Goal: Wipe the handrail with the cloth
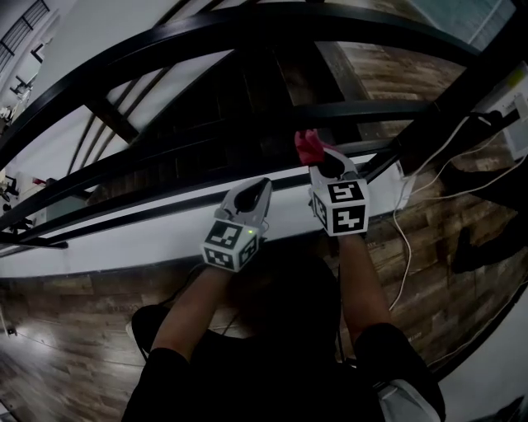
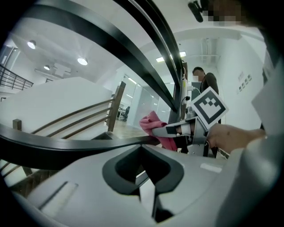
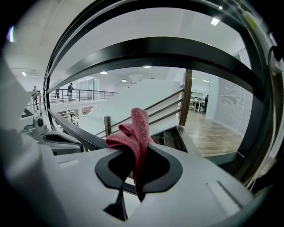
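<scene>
- Pinching a pink-red looped-pile cloth (image 3: 136, 131), the right tool (image 3: 136, 179) has its smooth grey plastic jaws pressed together on the fabric's lower fold.
- The cloth stands up out of the dark, rounded notch in front of the jaws. It is bunched into soft, crumpled folds with a nubby towel texture.
- The left tool (image 2: 150, 195) has its jaws brought together along a thin seam, with nothing between them. Its notch has the same dark, curved outline.
- Each tool carries a white cube printed with black square markers, and a bare forearm runs back from each.
- In the head view the two tools sit side by side, the right one slightly further forward.
- The glossy black curved handrail (image 1: 247, 23) arcs overhead, a broad flat band with a smooth sheen. Thinner black rails run below it.
- The cloth is raised just beside one of the lower rails. Whether it touches cannot be told.
- Beyond the rails lie a white sloping ledge (image 1: 124, 239) and a brown wood-plank floor (image 1: 58, 330).
- A thin white cable (image 1: 410, 216) loops over the planks at the right.
</scene>
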